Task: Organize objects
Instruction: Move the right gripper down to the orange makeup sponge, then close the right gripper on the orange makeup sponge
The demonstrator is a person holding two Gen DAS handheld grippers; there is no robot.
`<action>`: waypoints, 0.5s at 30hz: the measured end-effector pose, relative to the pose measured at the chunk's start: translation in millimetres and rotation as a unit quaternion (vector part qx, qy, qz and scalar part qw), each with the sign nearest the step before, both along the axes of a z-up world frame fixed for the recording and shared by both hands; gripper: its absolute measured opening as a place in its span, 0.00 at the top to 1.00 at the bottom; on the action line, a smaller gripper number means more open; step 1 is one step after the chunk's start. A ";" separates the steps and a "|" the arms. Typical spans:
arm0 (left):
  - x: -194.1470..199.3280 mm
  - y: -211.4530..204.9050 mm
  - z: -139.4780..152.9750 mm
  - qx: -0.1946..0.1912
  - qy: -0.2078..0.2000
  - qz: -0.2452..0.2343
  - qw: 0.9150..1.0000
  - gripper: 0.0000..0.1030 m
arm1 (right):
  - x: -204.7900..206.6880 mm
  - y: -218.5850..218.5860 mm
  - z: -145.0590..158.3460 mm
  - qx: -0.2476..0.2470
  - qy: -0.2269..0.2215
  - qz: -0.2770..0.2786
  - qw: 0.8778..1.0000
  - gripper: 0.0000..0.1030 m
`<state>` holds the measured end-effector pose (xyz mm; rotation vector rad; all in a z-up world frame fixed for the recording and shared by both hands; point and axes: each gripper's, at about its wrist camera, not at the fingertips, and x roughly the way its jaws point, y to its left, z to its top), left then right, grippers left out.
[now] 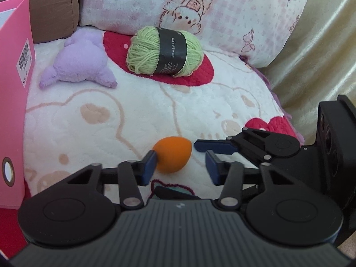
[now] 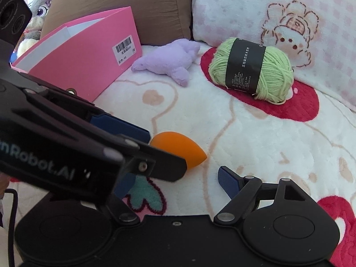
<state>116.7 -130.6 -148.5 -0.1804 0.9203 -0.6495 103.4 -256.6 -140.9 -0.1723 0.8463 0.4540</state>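
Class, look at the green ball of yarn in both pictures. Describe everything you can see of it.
The ball of yarn is a plump oval skein of soft, pale green thread. A black paper band with small white print wraps its middle. It looks unused and tightly wound, with loose loops at its ends. It lies on its side on a red patch of the white blanket, just in front of the pink-checked pillow. Neither gripper touches it.

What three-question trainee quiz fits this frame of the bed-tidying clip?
1. True or false: the green yarn ball lies on a red patch of the blanket.
2. Which thing lies nearest the left gripper: A purple plush, B orange sponge, C pink file box?
3. Fill in: the band around the yarn is ____.

Key: 1 true; 2 B; 3 black.
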 end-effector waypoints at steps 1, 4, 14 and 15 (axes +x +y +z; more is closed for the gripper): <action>1.1 -1.3 -1.5 0.000 0.000 0.001 1.000 0.61 | 0.7 -0.8 -1.2 0.001 0.000 -0.003 1.000 0.22; 2.4 -1.8 -4.1 0.001 0.000 0.001 1.000 0.61 | 2.3 -1.3 -3.5 -0.001 -0.006 0.000 1.000 0.28; 2.6 1.2 -10.0 0.004 0.010 0.010 1.000 0.65 | 3.6 3.9 0.1 -0.011 -0.014 -0.012 1.000 0.45; 1.2 0.1 -10.5 0.007 0.003 0.010 1.000 0.65 | 3.2 5.0 0.3 -0.012 -0.016 -0.016 1.000 0.46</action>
